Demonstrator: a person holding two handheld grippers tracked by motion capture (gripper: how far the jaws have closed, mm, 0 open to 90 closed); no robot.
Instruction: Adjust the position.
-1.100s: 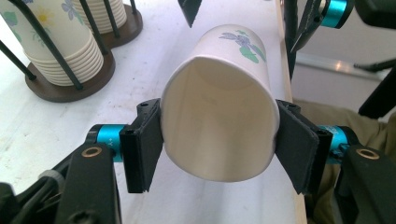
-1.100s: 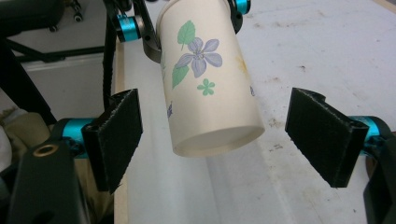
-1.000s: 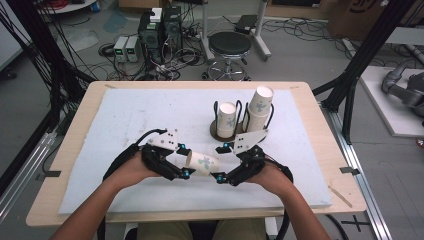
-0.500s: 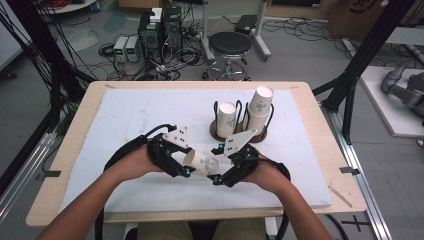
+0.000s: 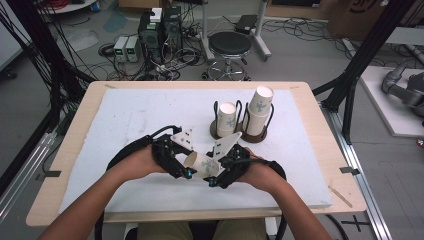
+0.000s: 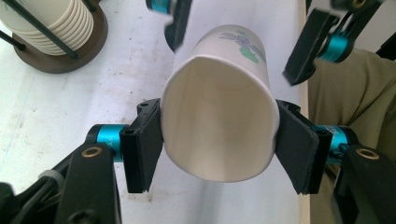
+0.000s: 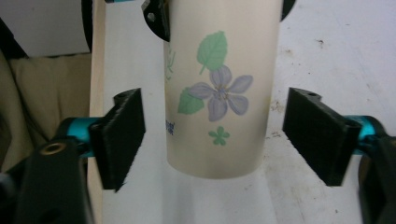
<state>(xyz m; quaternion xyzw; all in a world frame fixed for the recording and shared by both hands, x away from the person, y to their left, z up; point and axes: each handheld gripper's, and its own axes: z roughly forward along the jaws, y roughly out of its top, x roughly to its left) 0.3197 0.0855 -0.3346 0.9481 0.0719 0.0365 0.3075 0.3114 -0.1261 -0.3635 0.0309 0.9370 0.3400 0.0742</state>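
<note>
one paper cup is in play right now, held sideways just above the near middle of the worktop, between the two hands. left tool is clamped on its rim end, and in the left gripper view you can see the pads squeezing the mouth into a slightly flattened oval. right tool has its jaws around the base end, and they've just been closing in, but in the right gripper view there's a gap on both sides of the cup wall, so it's not gripping yet.

progress-wise, my guess is it's a handover or a re-grip partway done: one side has the cup, the other is about to take it. left to do would be the right tool pinching the base, the left letting go, then probably the cup going onto one of the stacks. can't say more than that.

far right of the cup sit two holders with round dark wooden bases and thin black wire uprights, each carrying a stack of cups, the right stack taller.

stuff-wise: the cup is thin, matte, cream inside, tapered, with a printed purple flower and green leaves. it dents easily. the worktop has a white, slightly scuffed mat over a pale wood edge.
</note>
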